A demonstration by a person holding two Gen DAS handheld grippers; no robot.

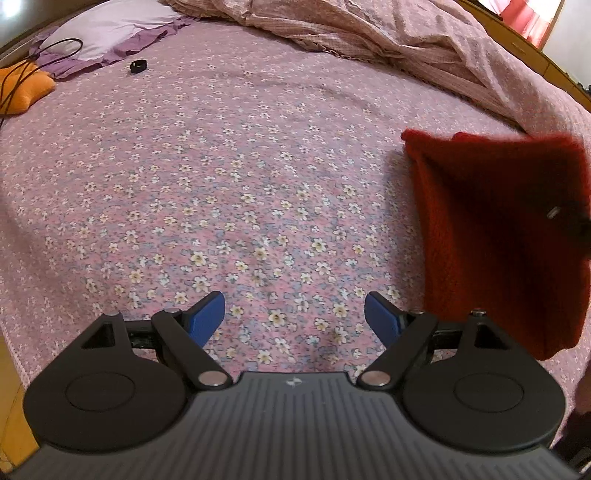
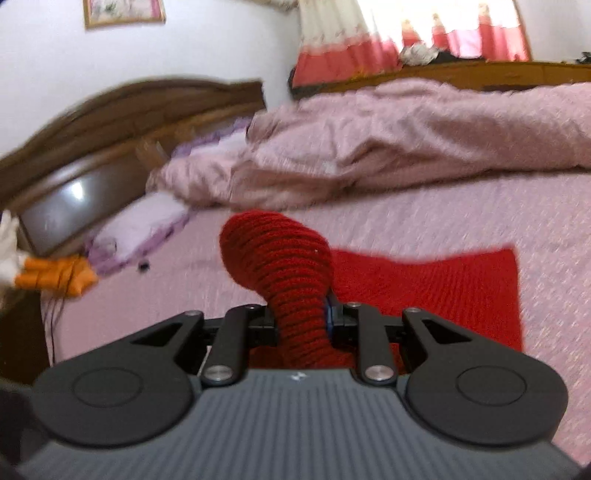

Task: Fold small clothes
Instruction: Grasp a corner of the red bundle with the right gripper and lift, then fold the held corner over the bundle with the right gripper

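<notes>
A red knitted garment [image 1: 502,236] hangs above the floral bedsheet [image 1: 236,192] at the right of the left wrist view, its top edge stretched out and a lower corner drooping. My left gripper [image 1: 294,317] stands open over the sheet with nothing between its blue pads [image 1: 207,314]. In the right wrist view my right gripper [image 2: 303,325] is shut on a bunched fold of the red knitted garment [image 2: 284,266], which bulges up ahead of the jaws. The remainder of it spreads flat to the right.
A crumpled pink blanket [image 1: 388,40] lies along the far side of the bed. A lilac pillow [image 1: 107,29], an orange cushion [image 1: 26,86] with a black cable and a small black object [image 1: 138,66] sit at the far left. A wooden headboard [image 2: 110,122] stands behind.
</notes>
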